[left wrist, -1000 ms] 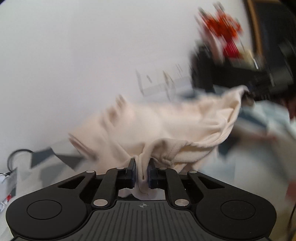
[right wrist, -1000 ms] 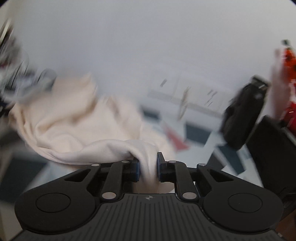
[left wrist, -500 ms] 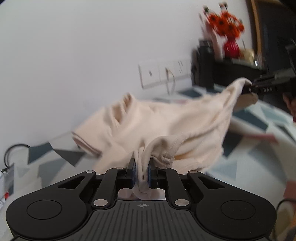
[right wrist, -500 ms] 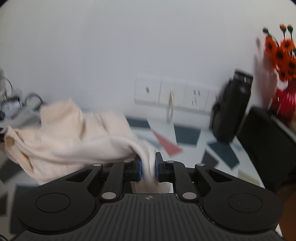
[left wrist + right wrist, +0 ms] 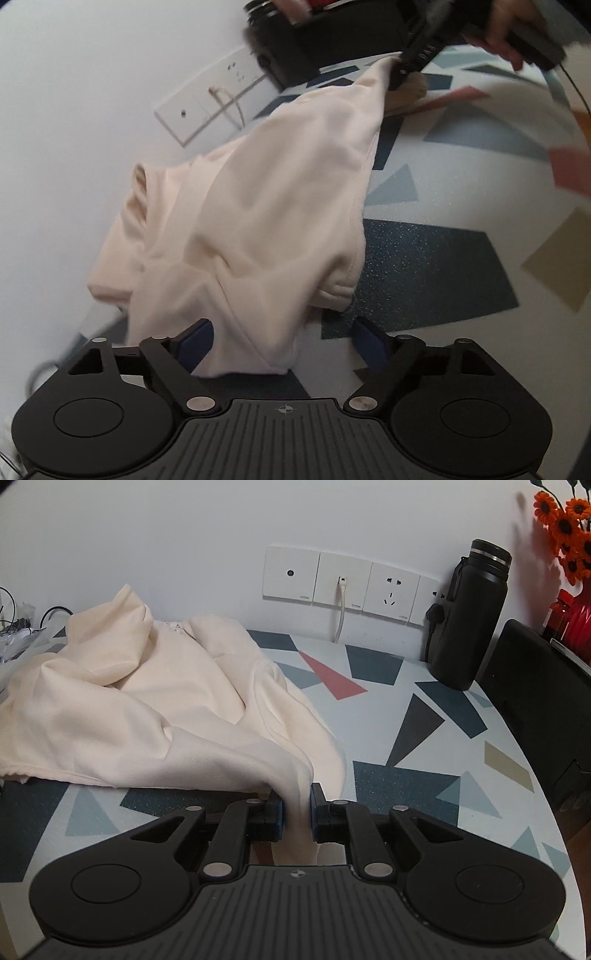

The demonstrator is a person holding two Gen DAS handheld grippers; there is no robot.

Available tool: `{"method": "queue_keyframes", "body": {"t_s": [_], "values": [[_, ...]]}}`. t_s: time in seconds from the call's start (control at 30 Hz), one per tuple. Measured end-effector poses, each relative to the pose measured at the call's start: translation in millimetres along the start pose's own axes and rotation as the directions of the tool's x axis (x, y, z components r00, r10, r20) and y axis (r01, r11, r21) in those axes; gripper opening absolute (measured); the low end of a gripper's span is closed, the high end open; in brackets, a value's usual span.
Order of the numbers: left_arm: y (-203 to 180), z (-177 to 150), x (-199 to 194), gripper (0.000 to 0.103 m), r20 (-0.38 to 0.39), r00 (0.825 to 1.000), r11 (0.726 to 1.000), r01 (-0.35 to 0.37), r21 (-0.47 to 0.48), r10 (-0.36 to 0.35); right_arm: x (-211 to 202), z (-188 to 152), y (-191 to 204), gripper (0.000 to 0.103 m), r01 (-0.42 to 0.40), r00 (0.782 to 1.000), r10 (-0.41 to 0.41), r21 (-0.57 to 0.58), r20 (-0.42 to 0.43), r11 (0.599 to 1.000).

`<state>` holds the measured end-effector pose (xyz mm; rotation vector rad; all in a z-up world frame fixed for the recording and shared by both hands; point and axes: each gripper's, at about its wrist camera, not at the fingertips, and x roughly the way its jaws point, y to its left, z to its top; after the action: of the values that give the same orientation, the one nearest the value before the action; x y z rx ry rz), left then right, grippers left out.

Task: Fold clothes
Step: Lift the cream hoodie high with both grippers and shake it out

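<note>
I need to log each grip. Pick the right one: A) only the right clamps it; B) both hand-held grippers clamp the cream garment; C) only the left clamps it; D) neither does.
A: the right hand-held gripper pinches the cream garment, while the left hand-held gripper stands wide open around it.

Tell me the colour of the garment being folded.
Pale cream garment, plain and unpatterned; clearest in the right wrist view.

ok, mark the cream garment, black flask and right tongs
cream cotton garment (image 5: pixel 122 716), right wrist view, crumpled middle
black metal flask (image 5: pixel 469 620), right wrist view, body
right tongs (image 5: pixel 297 814), right wrist view, between fingertips
</note>
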<state>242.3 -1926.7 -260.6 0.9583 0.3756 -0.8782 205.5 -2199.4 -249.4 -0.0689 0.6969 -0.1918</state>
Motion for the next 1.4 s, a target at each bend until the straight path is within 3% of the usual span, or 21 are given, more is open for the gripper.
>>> {"method": "queue_keyframes", "body": {"t_s": [0.2, 0.27, 0.3, 0.33, 0.47, 0.57, 0.67, 0.73, 0.8, 0.9, 0.97, 1.13, 1.23, 1.3, 1.4], "values": [[-6.3, 3.7, 13.0, 0.08, 0.022, 0.989, 0.985, -0.147, 0.092, 0.145, 4.5, -3.7, -0.1, 0.014, -0.007, 1.0, 0.006, -0.019, -0.017, 1.0], [-3.9, 4.0, 18.3, 0.062, 0.018, 0.985, 0.979, -0.171, 0.11, 0.17, 5.7, -2.8, -1.1, 0.014, -0.009, 1.0, 0.008, -0.013, -0.021, 1.0], [0.0, 4.8, 19.6, 0.027, 0.005, 0.988, 0.983, -0.155, 0.096, 0.156, 6.1, -1.8, -1.6, 0.014, -0.009, 1.0, 0.009, -0.007, -0.022, 1.0], [4.0, 5.6, 20.8, 0.01, -0.007, 0.99, 0.987, -0.14, 0.082, 0.141, 6.1, -0.7, -2.1, 0.014, -0.011, 1.0, 0.011, -0.003, -0.022, 1.0], [29.7, 15.9, -7.8, 0.009, 0.092, 0.978, 0.982, -0.188, -0.024, 0.189, -4.3, 9.2, -4.7, 0.014, -0.018, 1.0, 0.018, 0.012, 0.009, 1.0], [68.1, 35.6, -47.4, 0.009, 0.183, 0.942, 0.947, -0.243, -0.209, 0.282, -27.6, 30.4, -12.3, 0.014, -0.025, 0.995, 0.02, 0.053, 0.093, 0.998], [118.4, 57.6, -91.0, 0.009, 0.264, 0.894, 0.873, -0.226, -0.432, 0.362, -58.7, 61.0, -17.4, 0.013, -0.047, 0.978, 0.029, 0.085, 0.208, 0.995], [144.0, 69.3, -119.4, 0.008, 0.315, 0.848, 0.817, -0.211, -0.537, 0.426, -84.1, 85.5, -17.9, 0.013, -0.064, 0.954, 0.033, 0.096, 0.299, 0.993], [168.0, 80.4, -147.7, 0.008, 0.356, 0.794, 0.755, -0.185, -0.629, 0.492, -113.1, 111.5, -17.3, 0.013, -0.083, 0.917, 0.033, 0.108, 0.398, 0.991], [199.1, 93.2, -192.6, 0.008, 0.413, 0.71, 0.674, -0.118, -0.729, 0.57, -158.1, 149.4, -18.1, 0.012, -0.123, 0.844, 0.029, 0.139, 0.536, 0.983], [214.7, 99.8, -220.2, 0.008, 0.44, 0.663, 0.644, -0.083, -0.761, 0.606, -186.9, 172.4, -18.4, 0.012, -0.152, 0.793, 0.029, 0.151, 0.609, 0.977], [232.2, 109.5, -287.4, 0.008, 0.495, 0.528, 0.62, -0.079, -0.781, 0.69, -262.0, 217.7, -12.5, 0.012, -0.196, 0.664, 0.043, 0.118, 0.746, 0.973], [232.6, 110.5, -323.8, 0.009, 0.52, 0.459, 0.622, -0.098, -0.777, 0.721, -303.0, 232.2, -7.0, 0.012, -0.191, 0.605, 0.067, 0.062, 0.793, 0.98], [229.7, 109.4, -348.7, 0.009, 0.548, 0.432, 0.637, -0.084, -0.766, 0.716, -330.0, 236.4, -4.6, 0.012, -0.189, 0.577, 0.086, 0.031, 0.812, 0.981], [220.8, 109.5, -388.1, 0.009, 0.591, 0.426, 0.679, -0.08, -0.73, 0.685, -363.3, 228.4, -2.6, 0.012, -0.178, 0.553, 0.093, 0.008, 0.828, 0.984]]}}
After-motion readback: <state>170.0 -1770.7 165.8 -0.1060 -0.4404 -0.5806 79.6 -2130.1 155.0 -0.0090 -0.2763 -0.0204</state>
